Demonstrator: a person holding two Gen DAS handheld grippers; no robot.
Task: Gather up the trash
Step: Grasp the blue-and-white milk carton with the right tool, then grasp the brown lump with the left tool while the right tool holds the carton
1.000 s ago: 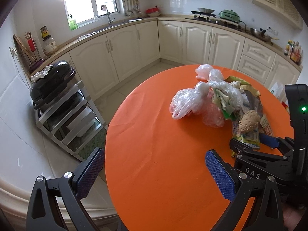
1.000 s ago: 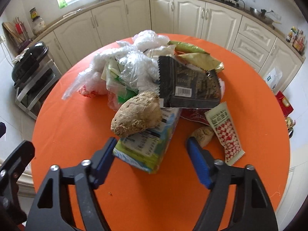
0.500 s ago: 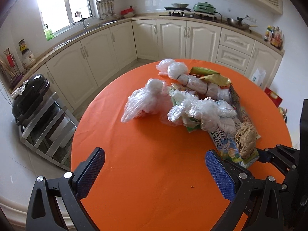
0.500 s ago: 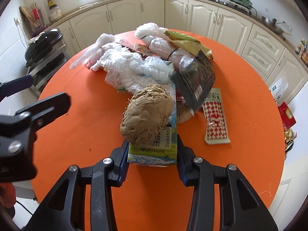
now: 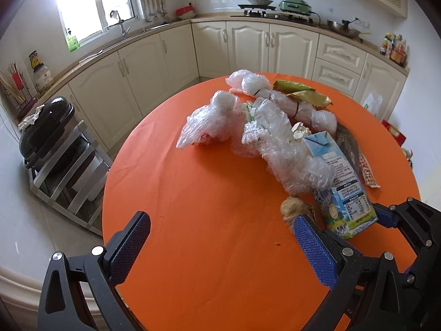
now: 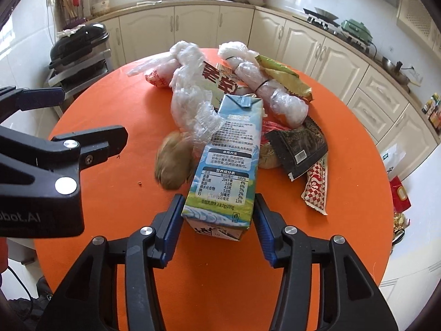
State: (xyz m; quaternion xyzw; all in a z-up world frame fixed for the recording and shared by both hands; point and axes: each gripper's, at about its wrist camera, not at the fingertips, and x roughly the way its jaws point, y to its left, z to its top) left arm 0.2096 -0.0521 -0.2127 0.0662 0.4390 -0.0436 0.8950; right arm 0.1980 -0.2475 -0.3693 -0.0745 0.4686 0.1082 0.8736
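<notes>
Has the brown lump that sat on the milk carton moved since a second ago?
Yes. The brown lump has come off the milk carton and now lies blurred on the orange table, against the carton's left side in the right wrist view.

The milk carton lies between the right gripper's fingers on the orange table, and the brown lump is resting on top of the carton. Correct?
Not quite. The brown lump is on the orange table beside the milk carton, not on top; the right wrist view shows it. The carton does lie between the right gripper fingers.
</notes>
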